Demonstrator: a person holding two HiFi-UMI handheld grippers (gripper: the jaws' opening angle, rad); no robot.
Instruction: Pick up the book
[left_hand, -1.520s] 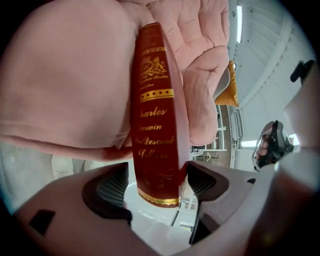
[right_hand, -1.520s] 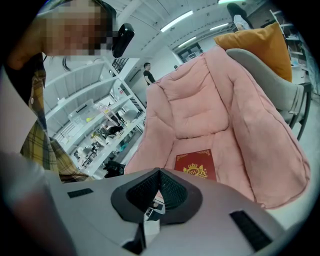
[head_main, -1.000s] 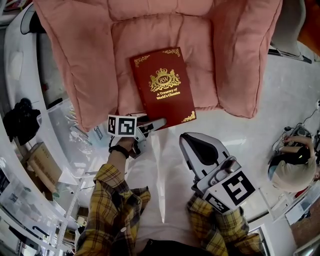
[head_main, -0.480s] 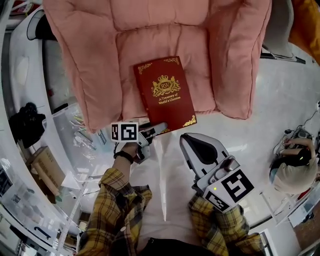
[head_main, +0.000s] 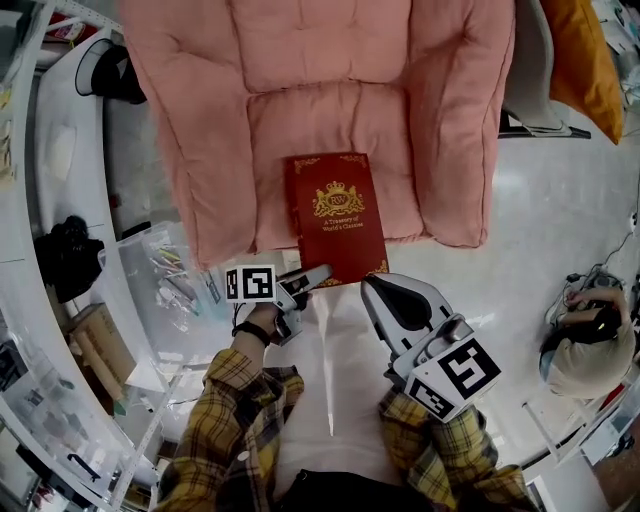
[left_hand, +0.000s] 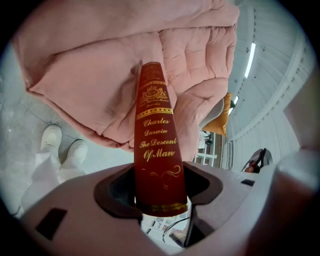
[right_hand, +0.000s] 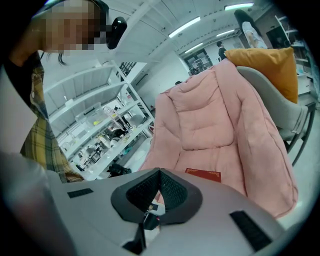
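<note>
A dark red book (head_main: 335, 215) with gold print lies on the seat of a pink armchair (head_main: 330, 60), its near end over the seat's front edge. My left gripper (head_main: 318, 272) has that near end by the spine. In the left gripper view the book's spine (left_hand: 157, 150) stands between the jaws, which are closing and press on the covers. My right gripper (head_main: 385, 290) hangs just right of the book's near corner, jaws together and holding nothing. From the right gripper view the book (right_hand: 203, 174) shows as a thin red strip on the seat beyond that gripper (right_hand: 159, 172).
An orange cushion (head_main: 580, 60) lies on a grey chair at the upper right. White shelving, plastic bags (head_main: 165, 270), a black bag (head_main: 65, 255) and a cardboard box (head_main: 95, 340) line the left. A seated person (head_main: 585, 345) is at the right edge.
The book has swung from slanted to nearly straight on the seat, with my left gripper on its near end. Both grippers have risen a little.
</note>
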